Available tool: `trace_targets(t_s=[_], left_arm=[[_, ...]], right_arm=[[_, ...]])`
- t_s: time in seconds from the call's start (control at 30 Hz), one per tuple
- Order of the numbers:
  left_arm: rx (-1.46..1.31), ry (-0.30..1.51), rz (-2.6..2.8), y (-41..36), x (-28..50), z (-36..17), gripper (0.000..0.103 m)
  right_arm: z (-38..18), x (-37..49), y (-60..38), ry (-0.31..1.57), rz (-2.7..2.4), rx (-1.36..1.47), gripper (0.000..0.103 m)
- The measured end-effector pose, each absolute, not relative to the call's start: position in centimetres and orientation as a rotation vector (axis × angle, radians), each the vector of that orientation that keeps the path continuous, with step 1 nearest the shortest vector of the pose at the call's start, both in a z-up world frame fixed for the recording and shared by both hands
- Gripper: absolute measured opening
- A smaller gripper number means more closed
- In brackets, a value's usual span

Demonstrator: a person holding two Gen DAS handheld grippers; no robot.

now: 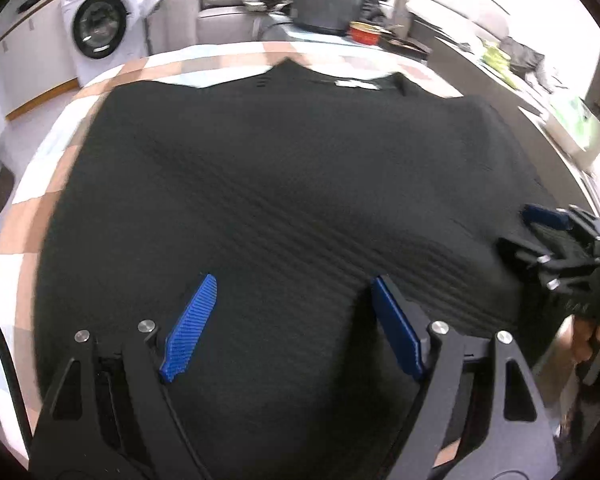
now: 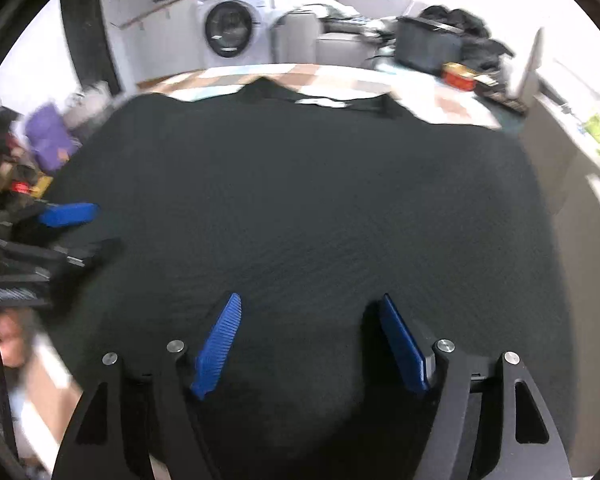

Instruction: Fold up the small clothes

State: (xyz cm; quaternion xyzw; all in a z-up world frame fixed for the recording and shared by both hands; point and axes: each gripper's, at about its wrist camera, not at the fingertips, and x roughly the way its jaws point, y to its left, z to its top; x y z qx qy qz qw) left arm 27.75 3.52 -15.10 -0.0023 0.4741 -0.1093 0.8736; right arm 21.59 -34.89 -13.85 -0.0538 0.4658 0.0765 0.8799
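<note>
A black ribbed garment (image 1: 284,168) (image 2: 300,184) lies spread flat on a table with a checked cloth (image 1: 32,200) (image 2: 452,104). Its collar and white label (image 1: 356,83) (image 2: 320,102) are at the far edge. My left gripper (image 1: 295,282) hovers over the garment's near part, open, with nothing between its blue pads. My right gripper (image 2: 310,299) is also open and empty above the near part of the fabric. Each gripper appears in the other's view: the right gripper (image 1: 540,236) at the garment's right side, the left gripper (image 2: 88,232) at its left side.
A washing machine (image 1: 100,28) (image 2: 232,28) stands beyond the table. A dark bin (image 1: 326,8) and a red tin (image 1: 364,34) sit at the table's far end. Purple clutter (image 2: 48,136) is off the left side. A counter (image 1: 572,128) runs along the right.
</note>
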Motion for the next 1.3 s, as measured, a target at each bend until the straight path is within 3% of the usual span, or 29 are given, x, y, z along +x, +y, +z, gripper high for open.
trace_targets(t_s=[0.3, 0.67, 0.97, 1.3], left_arm=[[-0.076, 0.986, -0.167, 7.0, 29.7, -14.8, 0.078], [-0.015, 1.012, -0.217, 3.3, 33.2, -15.5, 0.078], [-0.129, 0.981, -0.118, 9.9, 34.9, -14.0, 0.078], [-0.228, 0.907, -0.022, 16.0, 40.7, -12.7, 0.078]], right_arm=[[-13.4, 21.7, -41.8, 0.987, -0.065, -0.058, 0.081], [-12.8, 23.7, -34.0, 1.004, 0.235, -0.076, 0.081], [-13.5, 26.3, -39.3, 1.039, 0.019, -0.097, 0.081], [-9.7, 30.7, -45.4, 0.953, -0.045, 0.075, 0.081]])
